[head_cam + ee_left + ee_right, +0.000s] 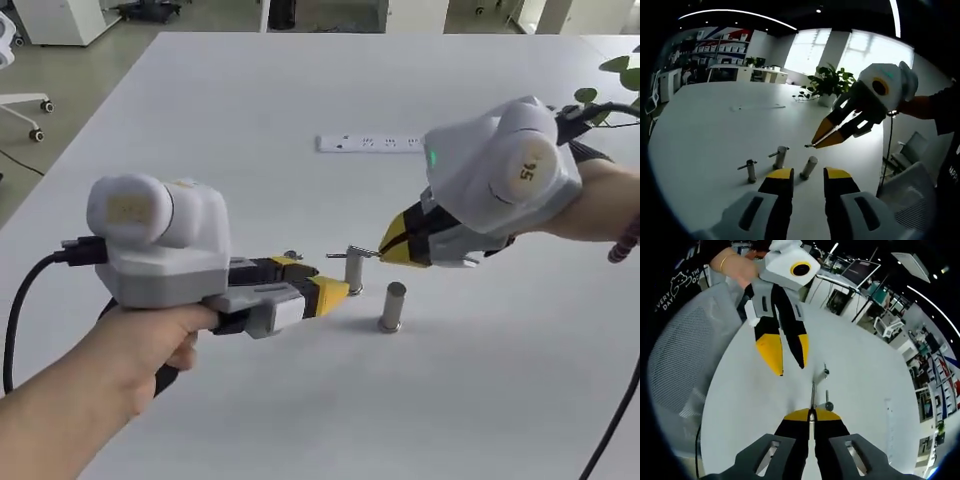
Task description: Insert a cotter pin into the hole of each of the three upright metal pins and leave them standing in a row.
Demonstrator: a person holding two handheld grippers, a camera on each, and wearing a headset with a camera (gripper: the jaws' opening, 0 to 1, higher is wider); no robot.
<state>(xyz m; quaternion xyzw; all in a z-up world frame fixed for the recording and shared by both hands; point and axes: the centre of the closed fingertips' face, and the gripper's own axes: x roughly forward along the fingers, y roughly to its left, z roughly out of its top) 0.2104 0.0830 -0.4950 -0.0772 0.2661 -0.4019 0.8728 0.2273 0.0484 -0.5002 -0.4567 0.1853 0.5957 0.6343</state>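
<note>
Holding the left gripper [330, 292] level in your left hand [140, 350] from the table's [250, 120] near-left side, you have its jaws spread wide on nothing, tips close to the three metal pins [781, 156], which stand well in from every edge. Your right gripper [388, 250] slants down from the right edge, jaws pinched on a thin cotter pin [811, 145] in the air near the plain pin [810, 167]. The other two pins each have one through the top. A power strip [370, 143] lies toward the far edge; the surface around is open.
</note>
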